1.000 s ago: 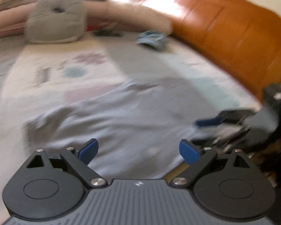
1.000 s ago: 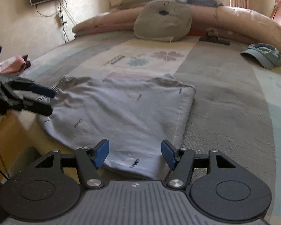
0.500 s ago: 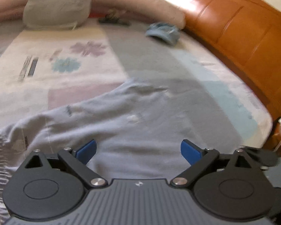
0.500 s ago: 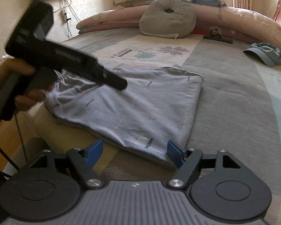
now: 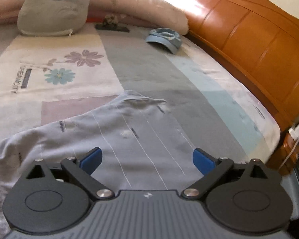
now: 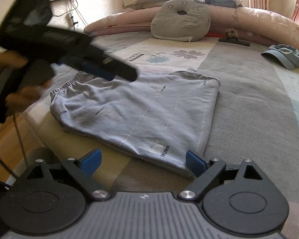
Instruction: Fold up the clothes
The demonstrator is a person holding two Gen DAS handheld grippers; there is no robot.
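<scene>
We saw our left tongs (image 5: 146,157) spread wide over the shorts (image 6: 141,109), holding nothing. In the right view they hung above the elastic waistband at the left end of the garment, with the hand (image 6: 24,91) behind them blurred.

The shorts lay flat on the bed (image 6: 249,107), near its near-left edge. They looked doubled, since stacked cloth edges showed along the near hem, though we could not tell how many layers lay there. The waistband at the left was bunched and the far right corner was rumpled.

We judged the fold to be partway at most. A leg-over-leg fold seemed to be in place, while the shorts kept their full length from waistband to hem. What seemed left was a fold across that length and some smoothing. Whether such a fold was wanted, the views did not settle.

Our right tongs (image 6: 143,159) were also wide apart and empty. They sat low at the near hem, the right finger (image 6: 195,162) just at the corner of the cloth and the left one over bare bed.

Far off to the right lay a cap (image 6: 285,56), and a pillow (image 6: 181,22) sat at the far side. Both were well apart from the shorts.
</scene>
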